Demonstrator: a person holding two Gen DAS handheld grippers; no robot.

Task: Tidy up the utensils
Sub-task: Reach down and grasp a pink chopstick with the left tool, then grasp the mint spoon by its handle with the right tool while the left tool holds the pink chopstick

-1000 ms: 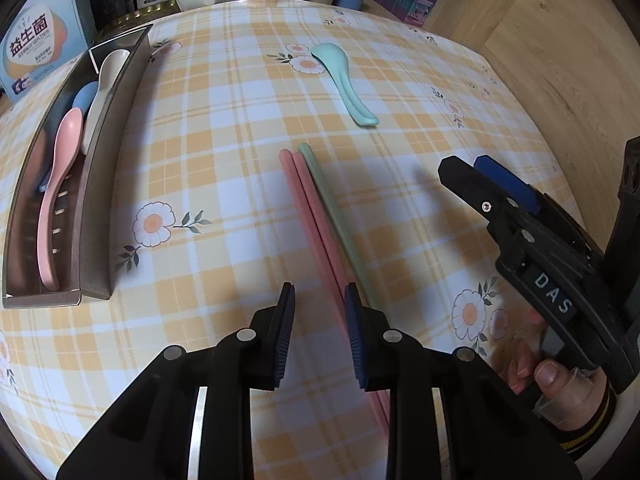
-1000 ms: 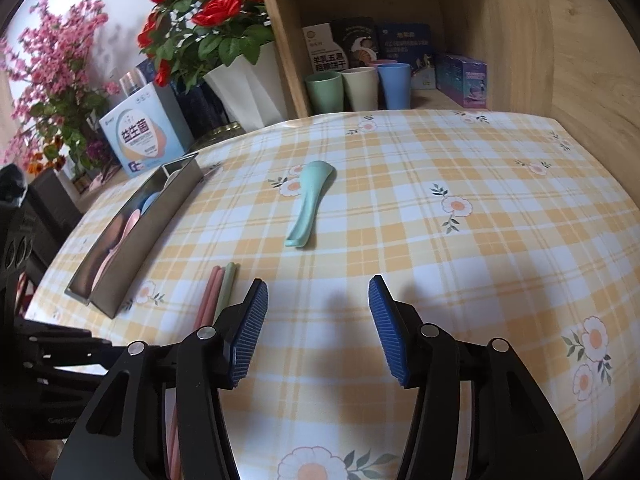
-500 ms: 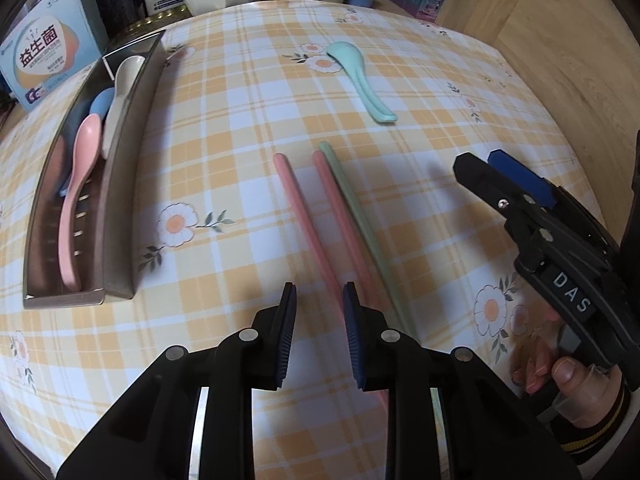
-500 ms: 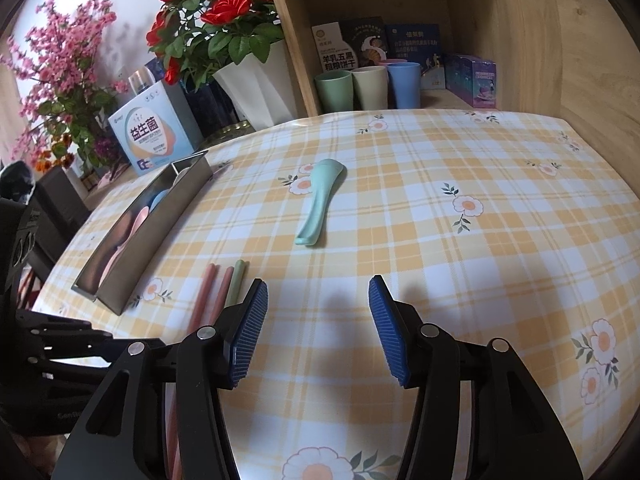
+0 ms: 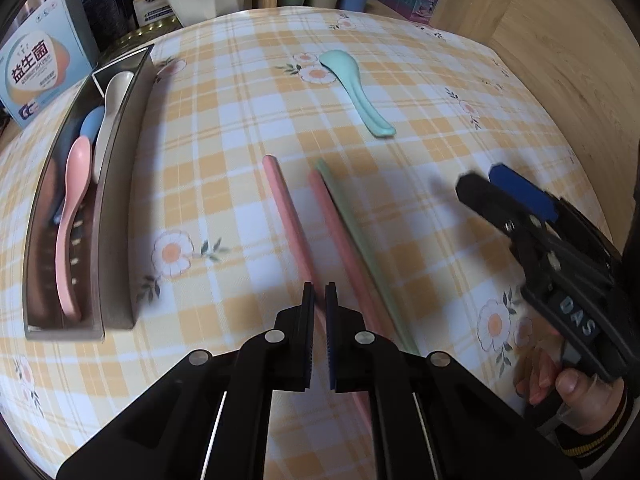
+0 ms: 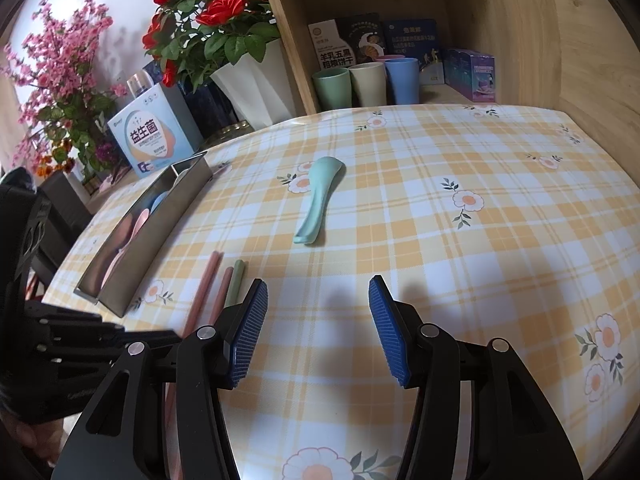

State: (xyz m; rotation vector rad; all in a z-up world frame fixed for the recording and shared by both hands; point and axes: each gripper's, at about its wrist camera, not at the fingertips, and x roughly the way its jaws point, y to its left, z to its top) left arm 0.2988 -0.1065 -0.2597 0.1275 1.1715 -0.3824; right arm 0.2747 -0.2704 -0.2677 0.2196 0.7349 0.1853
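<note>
so the left gripper (image 5: 319,300) has its fingers squeezed down on the near end of a pink chopstick (image 5: 286,208), only a thin slit between the pads. That stick runs off toward 11 o'clock across the plaid tablecloth (image 5: 224,168). Just to its right lie a second pink chopstick (image 5: 340,232) and a green chopstick (image 5: 360,236), touching each other side by side, splayed apart from the gripped one at the far tips.

The right gripper (image 6: 318,320) is spread wide with nothing in it, hovering over bare cloth, the chopstick tips at about its 10 o'clock. A mint green spoon (image 6: 320,196) lies alone straight ahead at 12 o'clock, bowl away.

The metal tray (image 5: 116,216) sits out at 10 o'clock from the left gripper, holding a pink spoon (image 5: 70,224), a white spoon (image 5: 110,116) and a blue spoon (image 5: 91,126) partly hidden under them.

Three cups (image 6: 368,84) stand in the wooden shelf at the back, red roses in a white vase (image 6: 260,84) beside it
</note>
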